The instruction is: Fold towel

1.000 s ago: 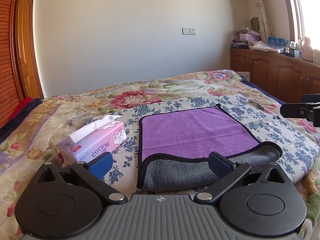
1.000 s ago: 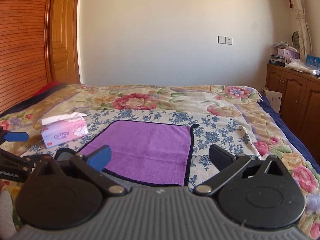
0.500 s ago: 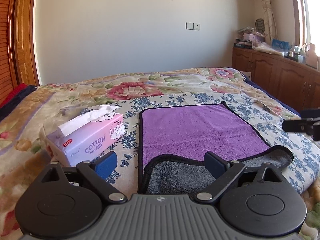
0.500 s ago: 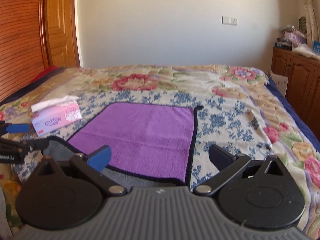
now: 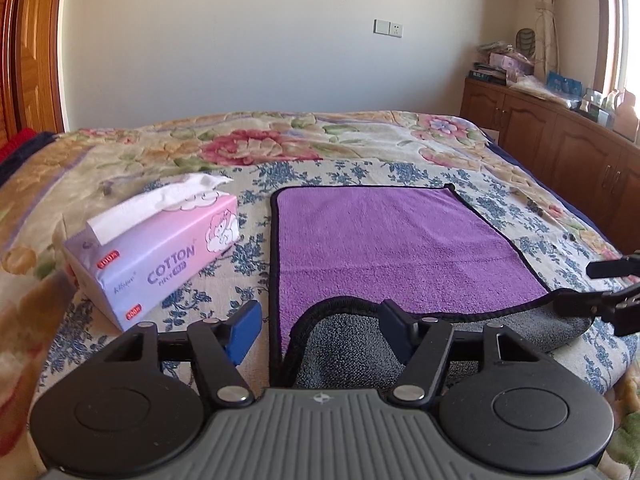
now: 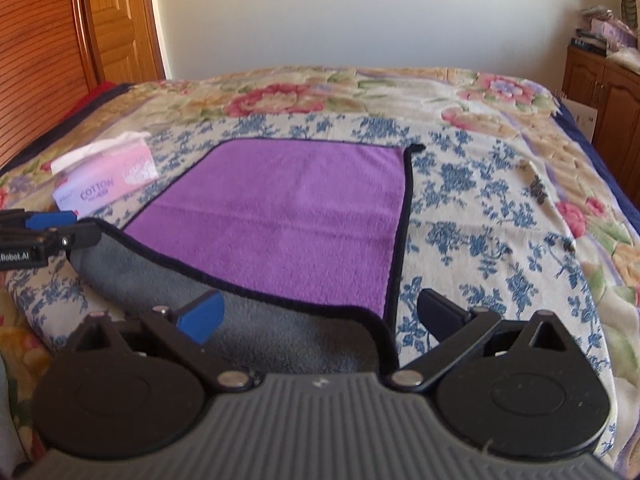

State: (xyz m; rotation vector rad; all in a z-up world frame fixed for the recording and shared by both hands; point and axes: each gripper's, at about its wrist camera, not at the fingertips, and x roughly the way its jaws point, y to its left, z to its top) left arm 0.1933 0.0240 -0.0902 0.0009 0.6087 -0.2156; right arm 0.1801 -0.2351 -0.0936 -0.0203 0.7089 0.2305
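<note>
A purple towel point(image 5: 392, 240) with black trim and a grey underside lies spread on the floral bed; its near edge is turned up, showing grey point(image 5: 348, 344). It also shows in the right wrist view point(image 6: 288, 216). My left gripper point(image 5: 320, 326) is open, its fingers either side of the towel's near left corner. My right gripper point(image 6: 320, 314) is open, its fingers either side of the near right corner. Each gripper shows at the edge of the other's view, the right point(image 5: 608, 288) and the left point(image 6: 48, 230).
A pink tissue pack point(image 5: 156, 248) marked COTTON lies left of the towel, also seen from the right wrist point(image 6: 104, 184). The floral bedspread point(image 5: 360, 148) covers the bed. Wooden cabinets point(image 5: 560, 148) stand along the right wall, a wooden door point(image 6: 120, 20) at the left.
Both grippers have moved forward and down to the towel's near corners. The turned-up grey edge now lies between each gripper's fingers.
</note>
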